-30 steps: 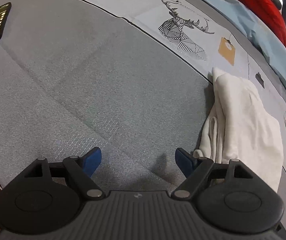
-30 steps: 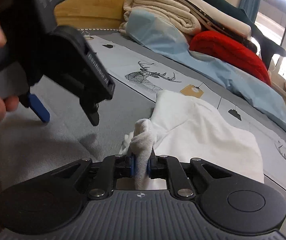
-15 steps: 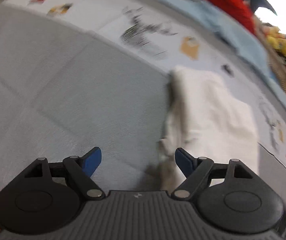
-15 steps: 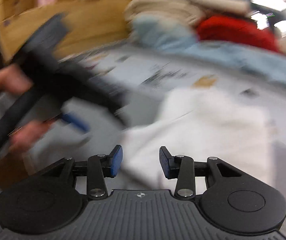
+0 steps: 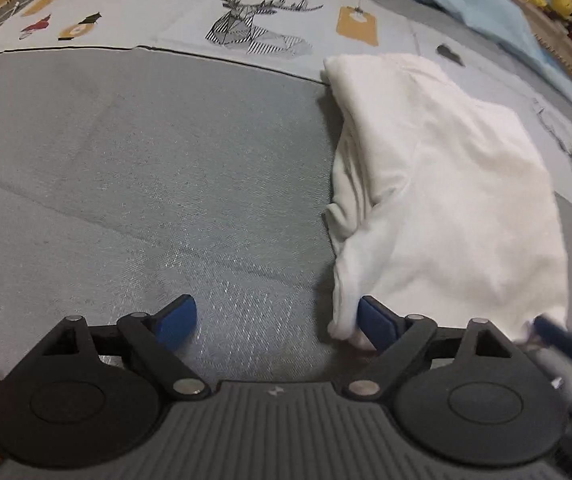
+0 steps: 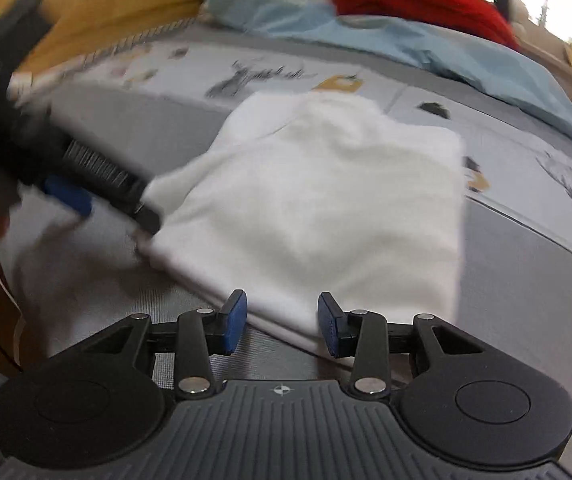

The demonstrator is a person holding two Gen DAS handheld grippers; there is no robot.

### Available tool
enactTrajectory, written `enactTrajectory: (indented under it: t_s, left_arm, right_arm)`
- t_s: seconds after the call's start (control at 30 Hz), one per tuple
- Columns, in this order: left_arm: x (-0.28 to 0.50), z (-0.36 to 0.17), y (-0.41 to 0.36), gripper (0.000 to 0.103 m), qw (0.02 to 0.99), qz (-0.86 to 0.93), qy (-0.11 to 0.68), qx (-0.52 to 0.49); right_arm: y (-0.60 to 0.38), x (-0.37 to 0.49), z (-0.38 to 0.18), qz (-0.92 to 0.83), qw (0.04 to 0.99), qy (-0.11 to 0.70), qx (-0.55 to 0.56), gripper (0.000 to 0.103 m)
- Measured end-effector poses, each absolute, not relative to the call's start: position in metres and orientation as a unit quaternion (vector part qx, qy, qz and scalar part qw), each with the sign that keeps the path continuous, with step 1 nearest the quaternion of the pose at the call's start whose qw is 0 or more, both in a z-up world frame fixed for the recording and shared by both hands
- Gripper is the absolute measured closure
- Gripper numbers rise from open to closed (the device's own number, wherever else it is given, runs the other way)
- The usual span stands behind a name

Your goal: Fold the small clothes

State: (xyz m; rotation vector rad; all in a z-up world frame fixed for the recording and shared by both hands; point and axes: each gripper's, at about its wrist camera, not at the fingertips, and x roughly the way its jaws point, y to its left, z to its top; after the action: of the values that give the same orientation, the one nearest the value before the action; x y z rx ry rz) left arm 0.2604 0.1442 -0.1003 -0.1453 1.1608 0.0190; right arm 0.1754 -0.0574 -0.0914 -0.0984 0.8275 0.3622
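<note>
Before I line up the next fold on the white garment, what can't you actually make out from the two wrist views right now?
- White garment, left wrist view: its near corner is hidden behind the left gripper, whose jaws are opening.
- Right wrist view: the garment's near edge disappears behind the open right gripper.
- Right wrist view: motion blur smears the garment's left edge.
- Either view: what kind of garment it is.

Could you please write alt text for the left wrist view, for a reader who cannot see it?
A folded white garment lies on a grey bedspread, its near corner against one blue pad of the opening left gripper, nothing gripped. A deer-print fabric strip runs behind.
</note>
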Motion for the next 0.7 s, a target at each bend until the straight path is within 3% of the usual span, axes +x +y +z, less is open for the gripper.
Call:
enactTrajectory:
  t_s: [0.2, 0.37, 0.5, 0.7]
  left_arm:
    - [0.263, -0.088, 0.152, 0.012, 0.848, -0.003, 0.516, -0.124]
    - [0.284, -0.088, 0.143, 0.012, 0.847, 0.009, 0.512, -0.144]
    - [0.292, -0.099, 0.131, 0.012, 0.84, 0.01, 0.53, -0.117]
    - [0.296, -0.102, 0.117, 0.012, 0.846, -0.003, 0.523, -0.103]
  right_arm:
    - [-0.137, 0.182, -0.06, 0.12, 0.917, 0.372, 0.082, 0.038]
    - [-0.179, 0.224, -0.075, 0.079, 0.901, 0.391, 0.171, 0.038]
    - [-0.181, 0.243, -0.113, 0.09, 0.858, 0.462, 0.206, 0.038]
    - [-0.18, 0.245, -0.122, 0.12, 0.849, 0.461, 0.228, 0.038]
